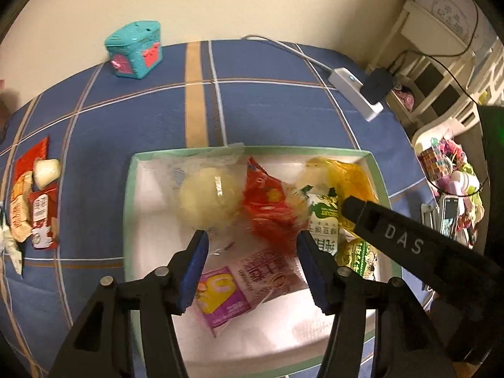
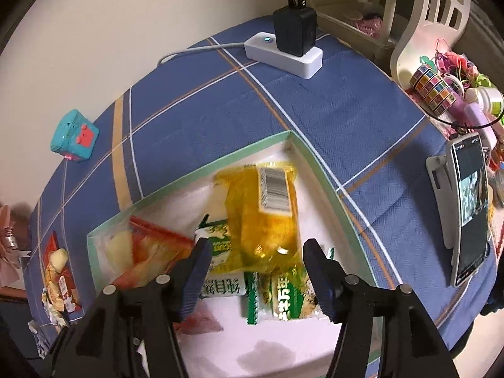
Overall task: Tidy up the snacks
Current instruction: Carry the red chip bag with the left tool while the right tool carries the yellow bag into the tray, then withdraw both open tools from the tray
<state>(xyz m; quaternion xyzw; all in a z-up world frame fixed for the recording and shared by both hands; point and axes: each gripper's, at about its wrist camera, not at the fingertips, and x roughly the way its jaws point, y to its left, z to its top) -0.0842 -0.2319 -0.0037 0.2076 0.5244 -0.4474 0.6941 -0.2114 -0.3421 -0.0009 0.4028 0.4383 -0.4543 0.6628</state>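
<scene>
Right wrist | yellow snack bag (image 2: 261,217) glossy, perhaps blurred | both grippers spread, empty

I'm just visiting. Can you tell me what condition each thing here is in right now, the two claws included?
left gripper: open, holding nothing, over the box
right gripper: open, holding nothing, above the yellow packet
box: lidless, holding several snacks
yellow packet: sealed, lying barcode up in the box
power strip: light on, black charger plugged in
phone: screen on, propped on a stand
</scene>
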